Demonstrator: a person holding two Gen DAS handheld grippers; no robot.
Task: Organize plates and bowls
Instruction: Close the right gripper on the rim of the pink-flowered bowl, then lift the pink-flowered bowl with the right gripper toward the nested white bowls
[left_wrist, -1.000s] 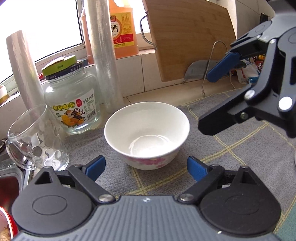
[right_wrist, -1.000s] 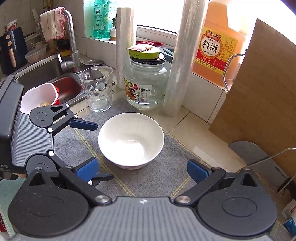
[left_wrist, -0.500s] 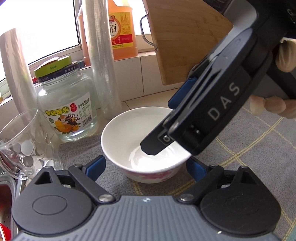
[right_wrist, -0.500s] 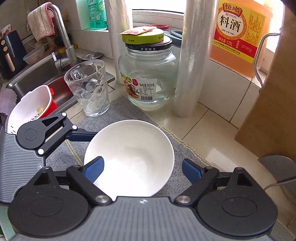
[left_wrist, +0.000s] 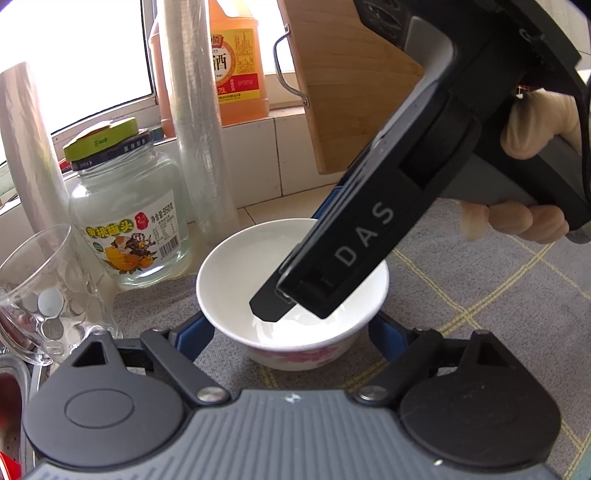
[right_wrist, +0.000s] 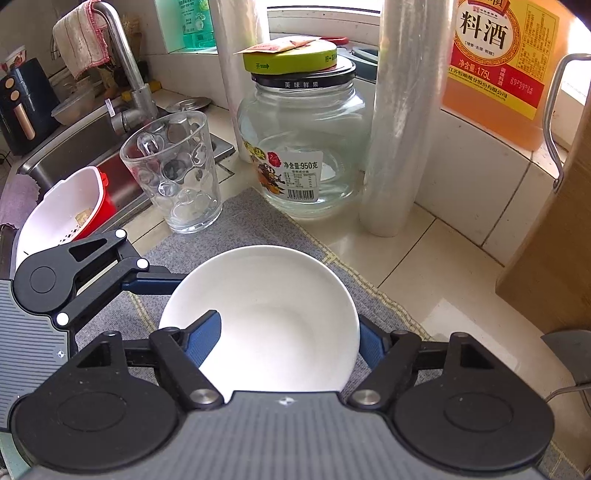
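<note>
The black right gripper body (left_wrist: 369, 236), crossing the frame's centre, is showing "DAS"; the clear glass jar's label (right_wrist: 300, 173) is reading "950"; the orange bottle (right_wrist: 495, 55) (upper right) is displaying "料酒" and "1.75L".

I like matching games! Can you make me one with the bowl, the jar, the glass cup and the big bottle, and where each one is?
Things:
1. white bowl
2. glass jar
3. glass cup
4. orange bottle

Places:
A. on the ledge by the window
B. nearest the sink
C. on the grey mat, between gripper fingers
D. beside the bottom of the plastic wrap roll

Pairs: 1-C, 2-D, 3-B, 4-A
</note>
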